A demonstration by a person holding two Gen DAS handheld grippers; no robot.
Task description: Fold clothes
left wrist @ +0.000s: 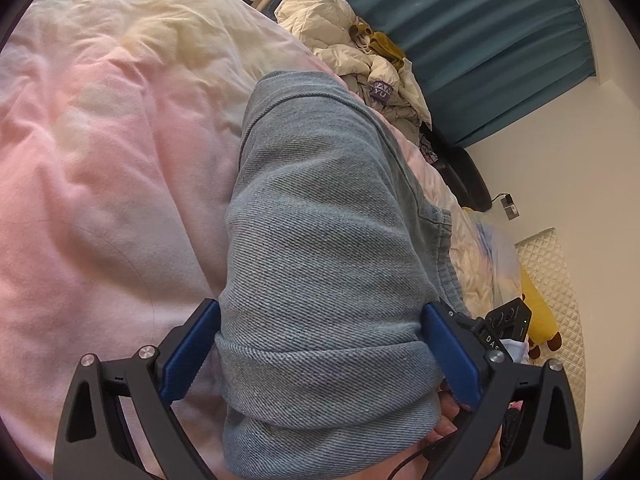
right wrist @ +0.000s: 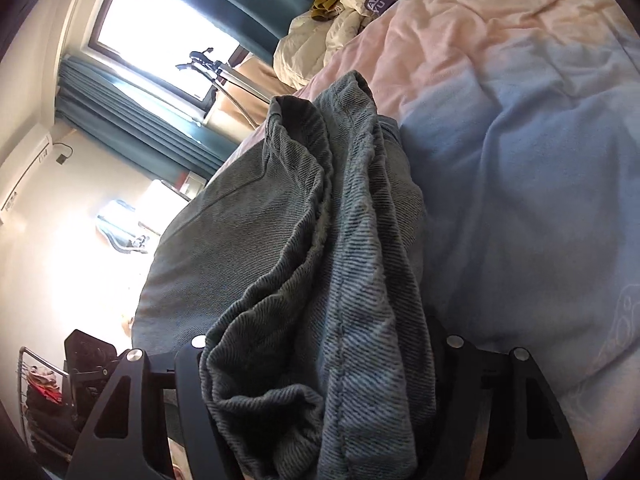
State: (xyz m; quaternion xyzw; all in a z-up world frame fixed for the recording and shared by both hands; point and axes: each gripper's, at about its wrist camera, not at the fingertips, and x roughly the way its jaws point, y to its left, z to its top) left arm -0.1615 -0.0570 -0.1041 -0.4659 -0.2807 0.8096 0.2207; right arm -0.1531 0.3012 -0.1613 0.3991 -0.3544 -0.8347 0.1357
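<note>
A folded pair of blue-grey denim jeans (left wrist: 320, 220) lies on a pink and cream duvet (left wrist: 100, 160). My left gripper (left wrist: 322, 354) is open wide, one blue pad at each side of the near folded end, both touching the cloth. In the right wrist view the jeans (right wrist: 248, 240) are bunched thick, waistband and seams showing. My right gripper (right wrist: 324, 360) holds that wad between its black fingers (right wrist: 188, 364); the cloth hides its pads. The duvet (right wrist: 520, 200) is blue here, turning pink farther off. Part of the right gripper's body (left wrist: 506, 326) and a hand (left wrist: 444, 420) show at lower right.
A heap of cream and mustard clothes (left wrist: 352, 40) lies at the bed's far end by teal curtains (left wrist: 480, 40). A yellow plush toy (left wrist: 540, 320) and a quilted pad (left wrist: 560, 280) sit at the right. Left of the bed are a bright window (right wrist: 160, 32) and a wire rack (right wrist: 40, 392).
</note>
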